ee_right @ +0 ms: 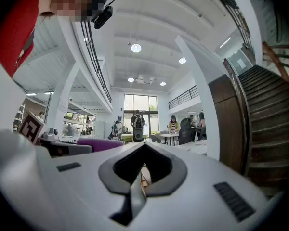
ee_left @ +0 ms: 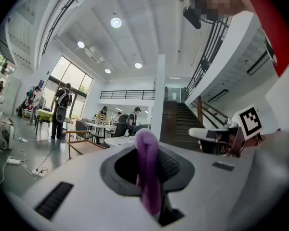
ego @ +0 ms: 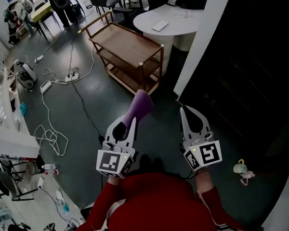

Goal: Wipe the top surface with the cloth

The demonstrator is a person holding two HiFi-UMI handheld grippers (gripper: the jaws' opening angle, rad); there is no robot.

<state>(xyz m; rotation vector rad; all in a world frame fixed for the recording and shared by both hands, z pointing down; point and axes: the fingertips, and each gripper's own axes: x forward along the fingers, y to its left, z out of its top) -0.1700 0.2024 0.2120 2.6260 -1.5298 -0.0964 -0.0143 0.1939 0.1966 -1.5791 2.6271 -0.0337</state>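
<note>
A purple cloth is clamped between the jaws of the left gripper; it is soft and plain, folded into a narrow rounded strip, and it stands out past the fingertips; it is seen above the dark floor, well apart from the wooden trolley; the jaws of the right gripper are pressed together on nothing.
</note>
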